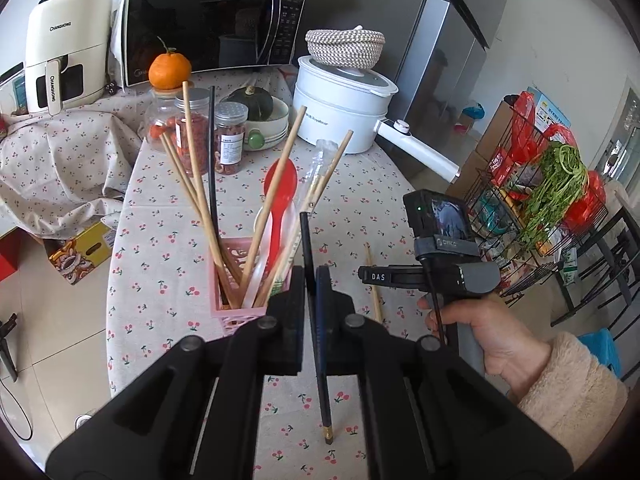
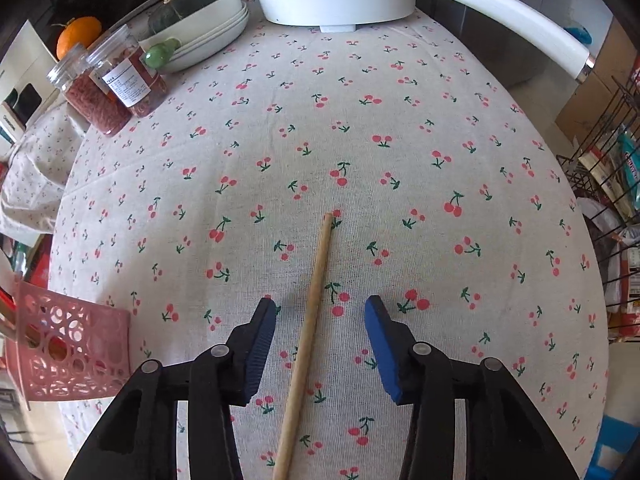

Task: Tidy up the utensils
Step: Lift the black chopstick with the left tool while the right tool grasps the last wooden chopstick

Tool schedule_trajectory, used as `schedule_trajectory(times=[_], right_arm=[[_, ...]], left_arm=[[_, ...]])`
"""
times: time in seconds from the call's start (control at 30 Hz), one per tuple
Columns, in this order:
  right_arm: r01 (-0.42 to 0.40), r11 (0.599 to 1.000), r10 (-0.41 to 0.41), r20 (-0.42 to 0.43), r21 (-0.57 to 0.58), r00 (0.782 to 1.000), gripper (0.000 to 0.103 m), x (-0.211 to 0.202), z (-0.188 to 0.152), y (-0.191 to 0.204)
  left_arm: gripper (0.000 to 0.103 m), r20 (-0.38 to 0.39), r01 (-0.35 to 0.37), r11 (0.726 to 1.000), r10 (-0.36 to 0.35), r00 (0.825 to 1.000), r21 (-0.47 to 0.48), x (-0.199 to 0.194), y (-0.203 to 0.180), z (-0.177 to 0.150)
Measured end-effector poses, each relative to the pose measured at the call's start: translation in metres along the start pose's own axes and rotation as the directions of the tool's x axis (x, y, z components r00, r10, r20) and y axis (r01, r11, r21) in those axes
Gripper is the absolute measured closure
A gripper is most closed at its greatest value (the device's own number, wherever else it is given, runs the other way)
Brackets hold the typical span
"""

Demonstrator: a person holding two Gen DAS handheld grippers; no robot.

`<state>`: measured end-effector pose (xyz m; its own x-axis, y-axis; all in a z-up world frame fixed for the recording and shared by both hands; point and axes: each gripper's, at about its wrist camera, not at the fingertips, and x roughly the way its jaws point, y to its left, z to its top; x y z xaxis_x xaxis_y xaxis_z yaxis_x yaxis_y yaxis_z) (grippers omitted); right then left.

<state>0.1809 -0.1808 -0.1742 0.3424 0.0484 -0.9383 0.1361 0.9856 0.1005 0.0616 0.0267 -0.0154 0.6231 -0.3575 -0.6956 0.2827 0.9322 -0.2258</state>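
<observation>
My left gripper is shut on a black chopstick, held nearly upright just right of the pink utensil basket. The basket holds several wooden chopsticks, another black chopstick, a red spoon and a white spoon. My right gripper is open, low over the table, with a wooden chopstick lying on the cloth between its fingers. That chopstick also shows in the left wrist view. The basket shows at the left edge of the right wrist view.
The table has a cherry-print cloth. At the back stand two jars, a bowl with a green squash, a white electric pot, an orange and a microwave. A wire rack stands right of the table.
</observation>
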Motion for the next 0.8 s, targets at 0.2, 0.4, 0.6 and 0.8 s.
schedule_trajectory(times=[0.2,0.4,0.6,0.8], right_arm=[[0.039,0.998,-0.039,0.023,-0.038,0.999,0.094,-0.001,-0.005,0.007],[-0.104,0.994,0.103,0.036,0.018,0.994,0.097,-0.010,-0.014,-0.005],[-0.202,0.979,0.199,0.181,-0.001,0.963,0.097,-0.065,-0.022,-0.005],[-0.252,0.967,0.254,0.312,-0.048,0.916,0.097,-0.124,-0.045,-0.003]], left_arm=[[0.097,0.008,0.005,1.000,-0.005,1.000,-0.013,-0.006,0.006,-0.001],[0.097,0.031,-0.002,1.000,0.002,1.000,-0.001,-0.013,0.005,0.000],[0.098,0.064,0.001,1.000,-0.001,0.998,0.000,-0.025,0.008,0.001],[0.098,0.108,0.014,1.000,-0.014,0.994,0.002,-0.042,0.009,0.005]])
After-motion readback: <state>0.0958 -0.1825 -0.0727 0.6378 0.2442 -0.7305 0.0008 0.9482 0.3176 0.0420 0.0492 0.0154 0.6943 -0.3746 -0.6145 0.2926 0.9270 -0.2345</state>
